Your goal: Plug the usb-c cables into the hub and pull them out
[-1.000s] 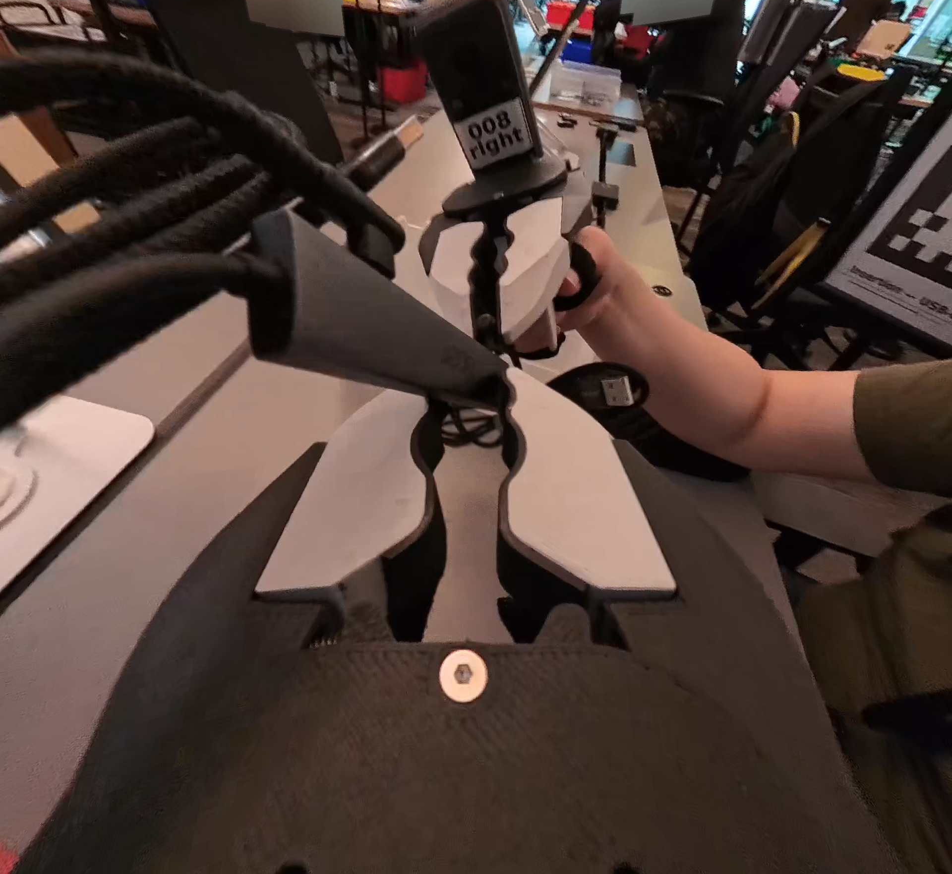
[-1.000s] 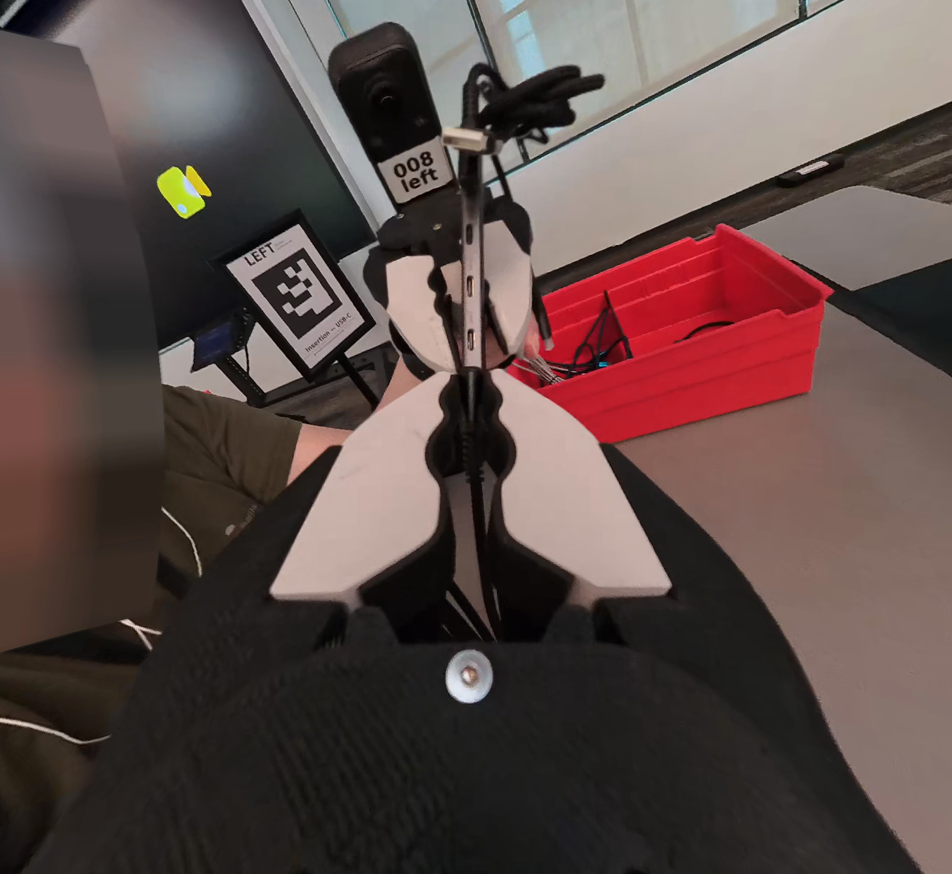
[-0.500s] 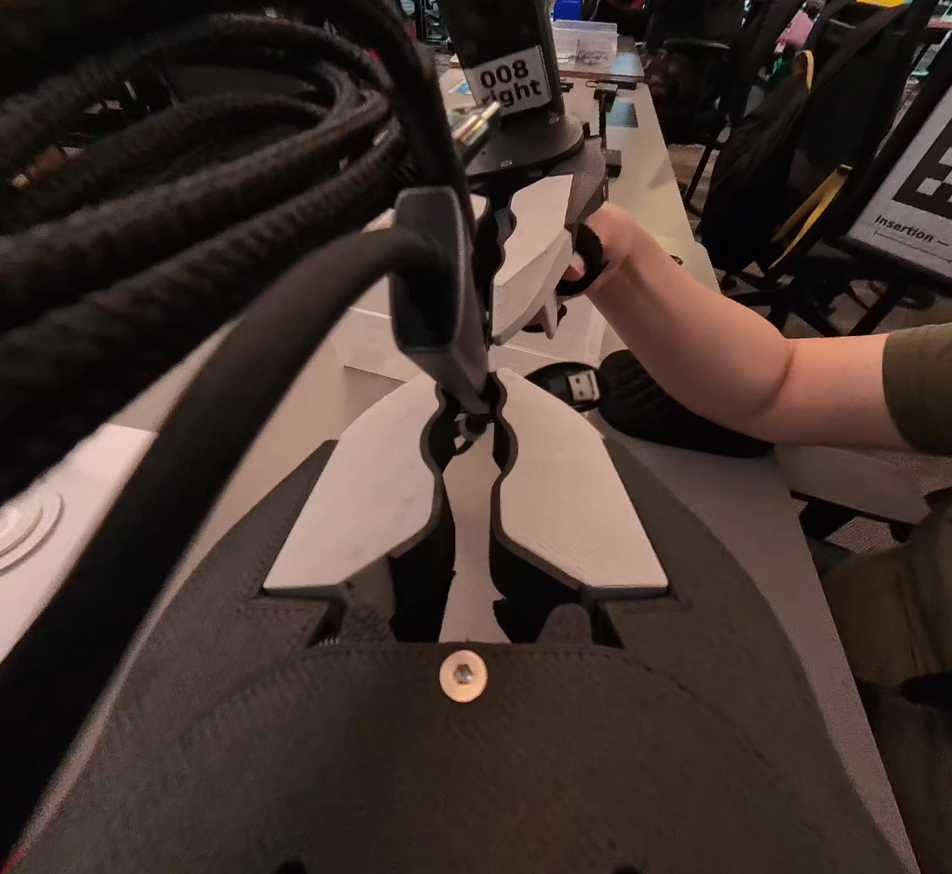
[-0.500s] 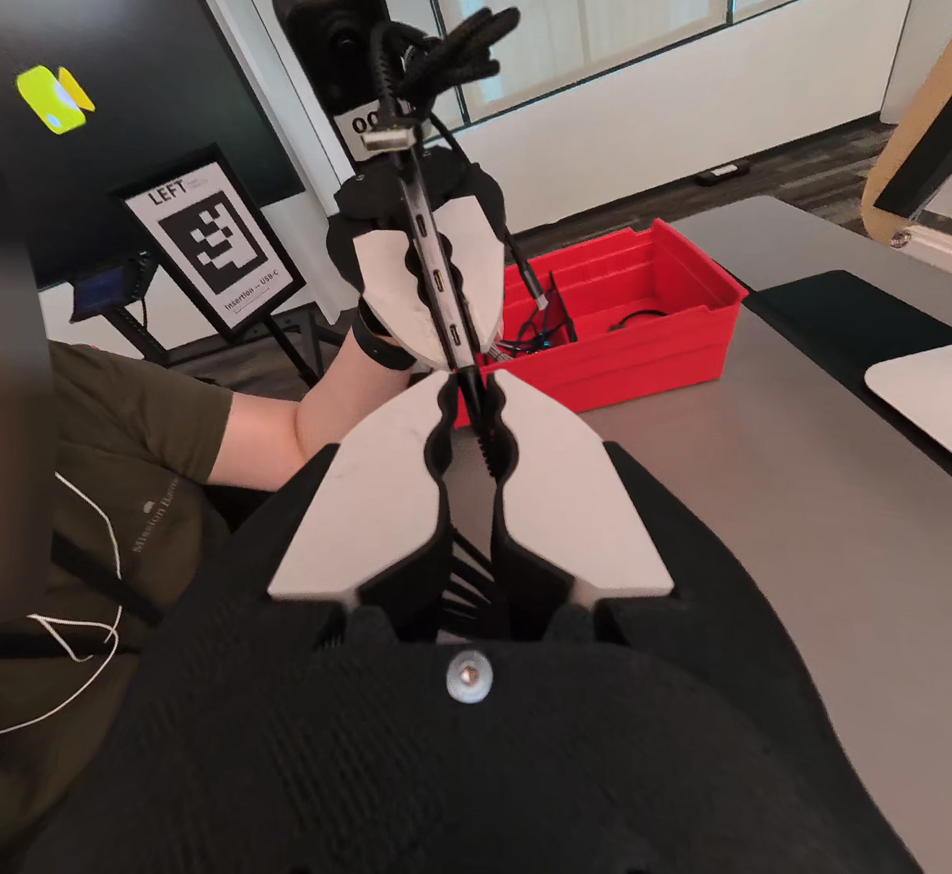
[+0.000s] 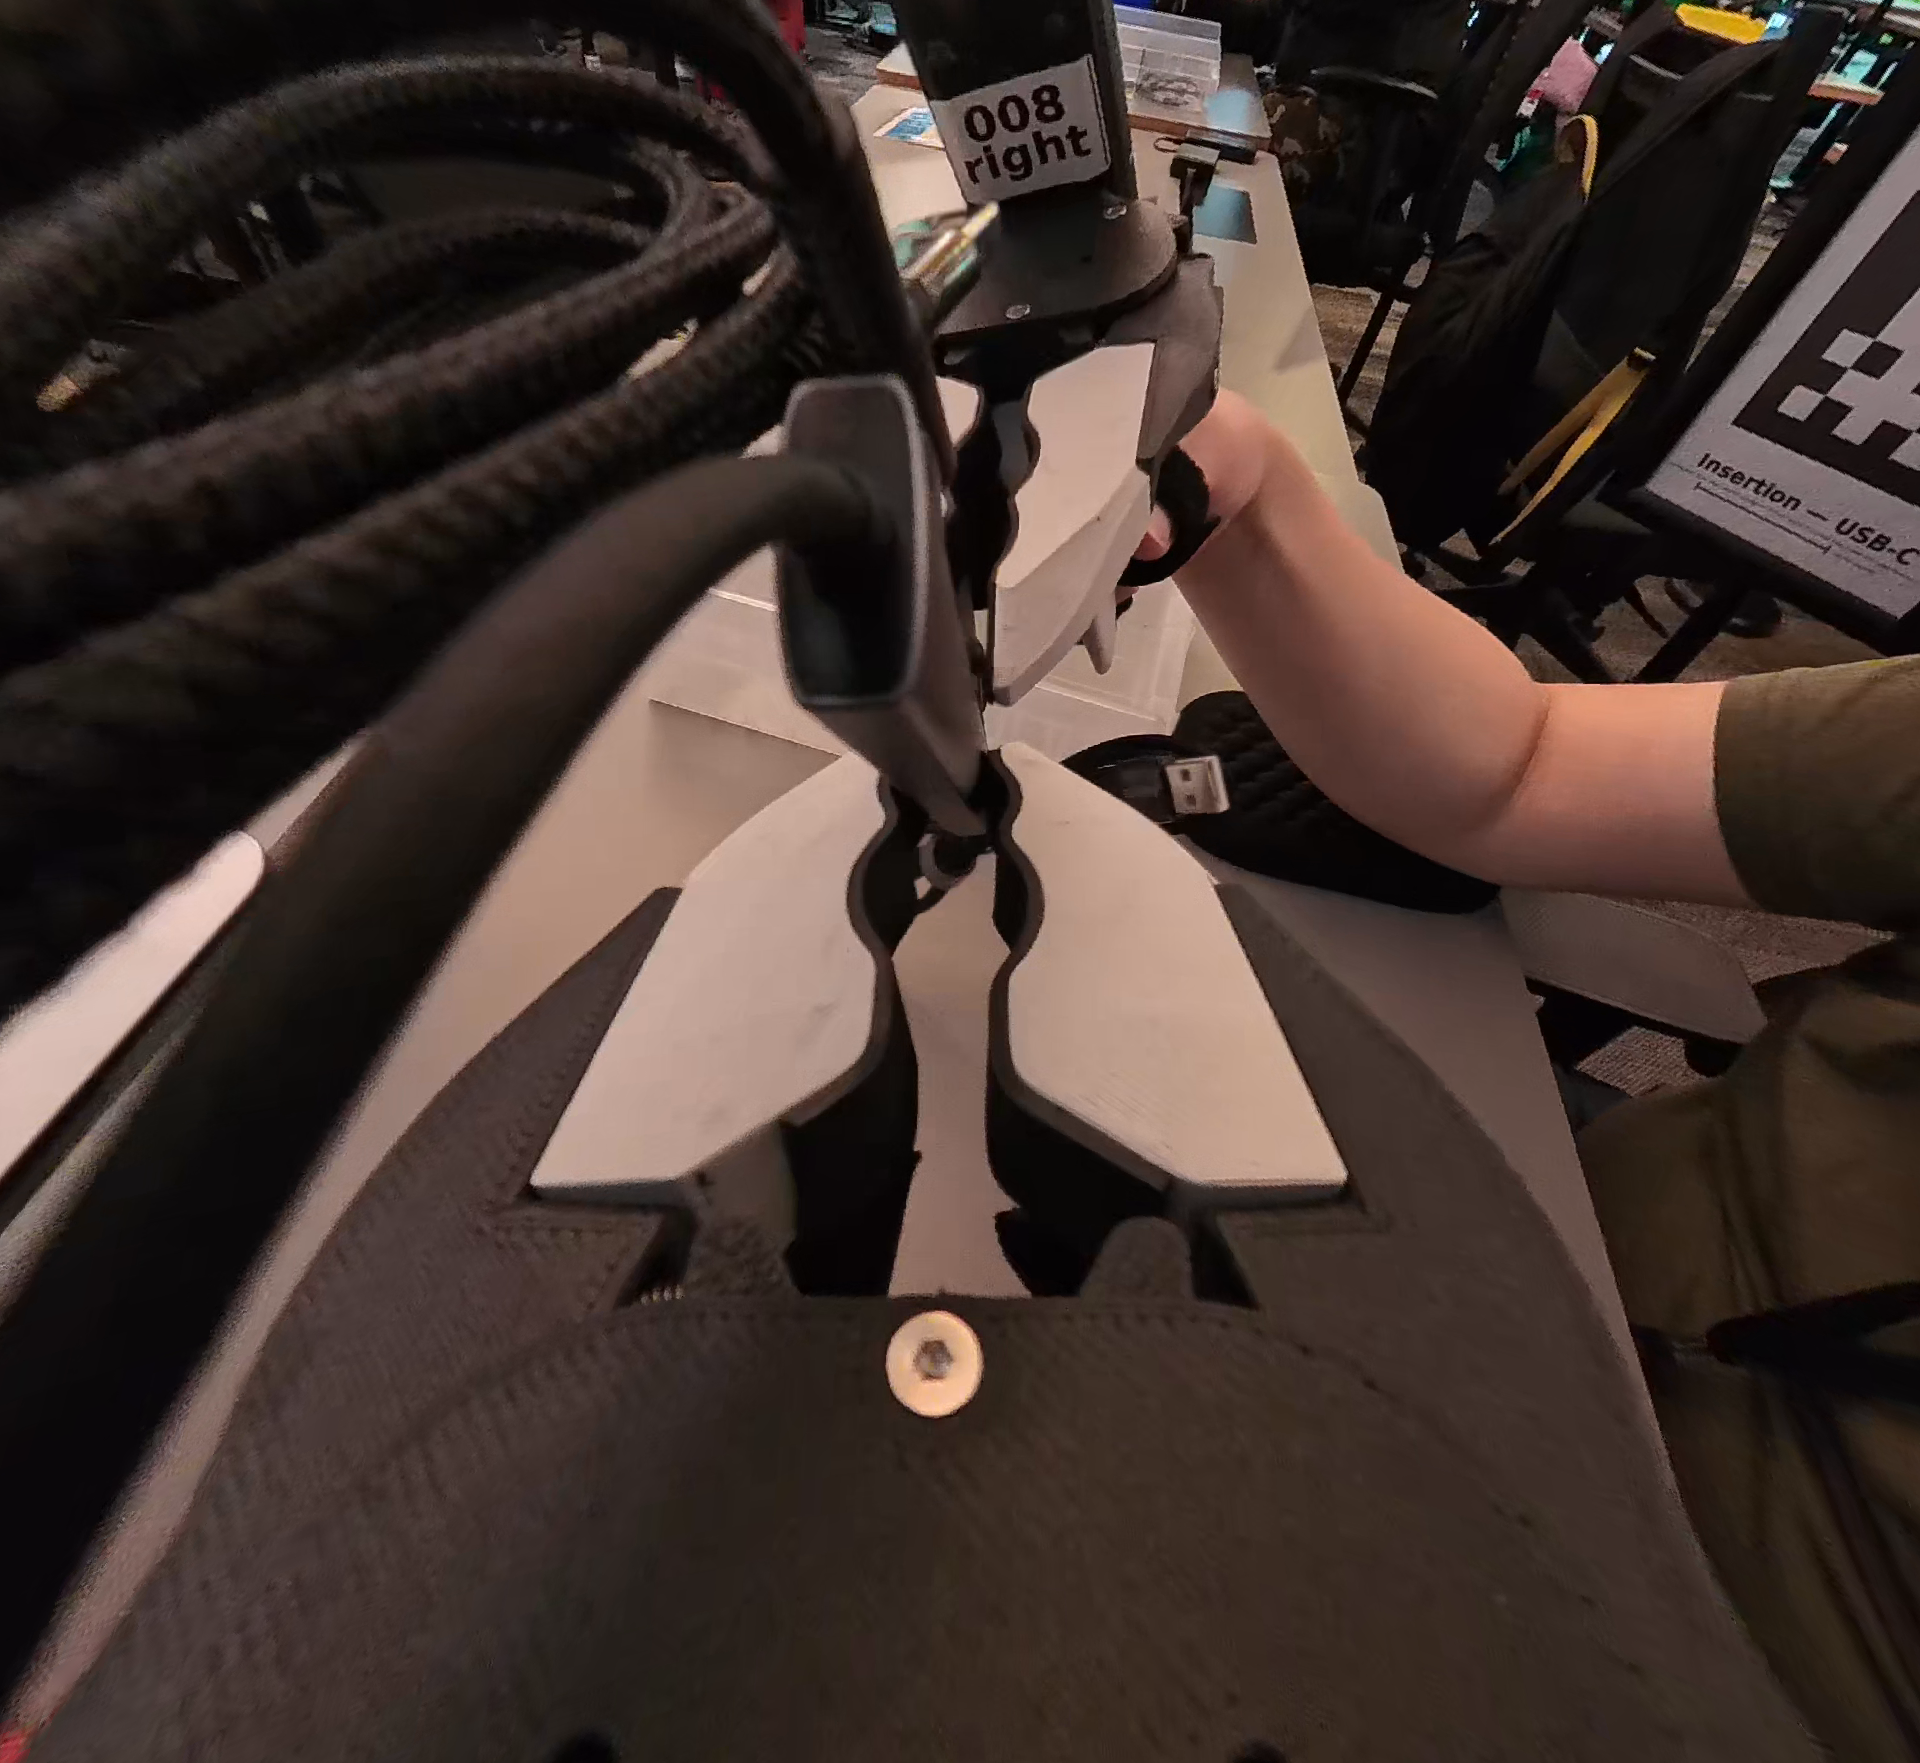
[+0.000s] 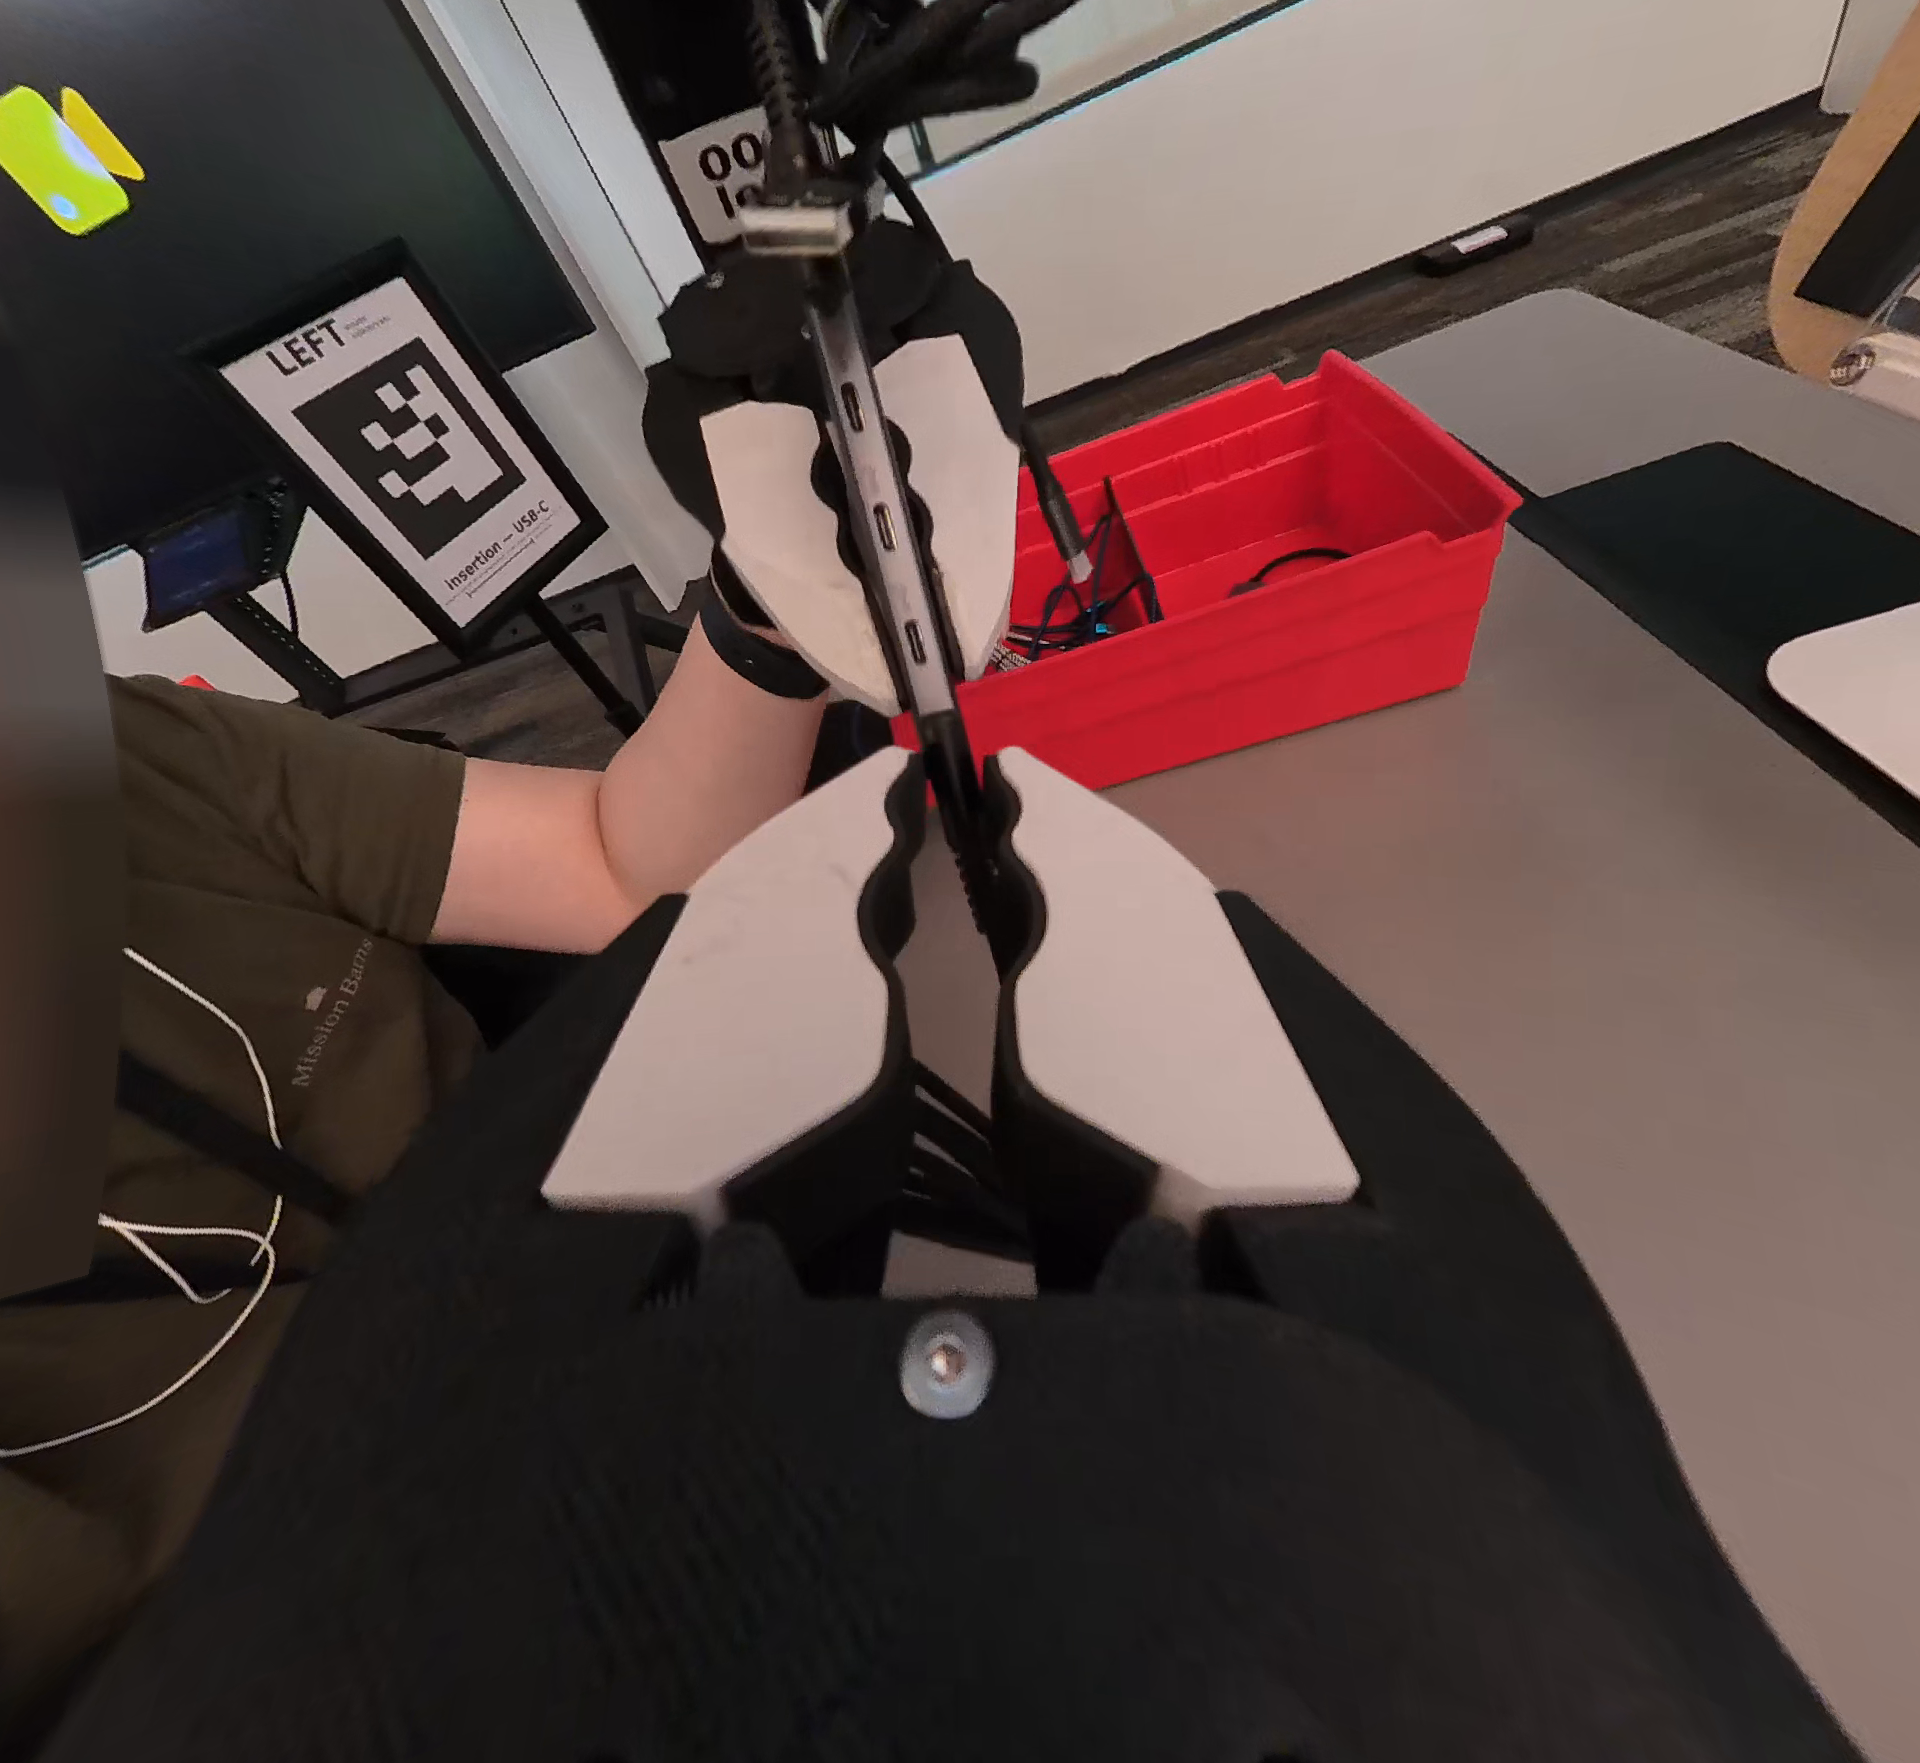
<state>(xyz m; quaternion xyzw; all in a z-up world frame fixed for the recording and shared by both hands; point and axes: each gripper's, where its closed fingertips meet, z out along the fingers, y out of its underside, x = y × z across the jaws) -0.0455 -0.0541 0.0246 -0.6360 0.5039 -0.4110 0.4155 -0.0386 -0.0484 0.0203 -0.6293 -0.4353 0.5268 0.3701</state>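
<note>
The left gripper [image 5: 948, 809] is closed on the lower end of the grey hub [image 5: 868, 570], which stands up from its tips and leans a little to the left. In the right wrist view the hub [image 6: 883, 529] shows its narrow side with a row of small ports, held between the white fingers [image 6: 784, 529] of the left gripper. A thick black cord [image 5: 312, 882] leaves the upper end of the hub, and a bundle of braided black cables [image 5: 364, 311] hangs beside it, with a silver plug [image 6: 792, 225] at the top.

The right gripper [image 6: 954, 804] is closed on a black usb-c cable [image 6: 964, 840] at its plug. The plug is at the lower end of the hub; I cannot tell if it sits inside a port. Both grippers are held in the air above the grey desk [image 6: 1455, 934], tip to tip.

A red bin [image 6: 1299, 591] with some wires stands at the far edge of the desk. A black pad [image 5: 1299, 830] lies under the person's forearm [image 5: 1403, 726], with a small usb plug [image 5: 1195, 783] on it.
</note>
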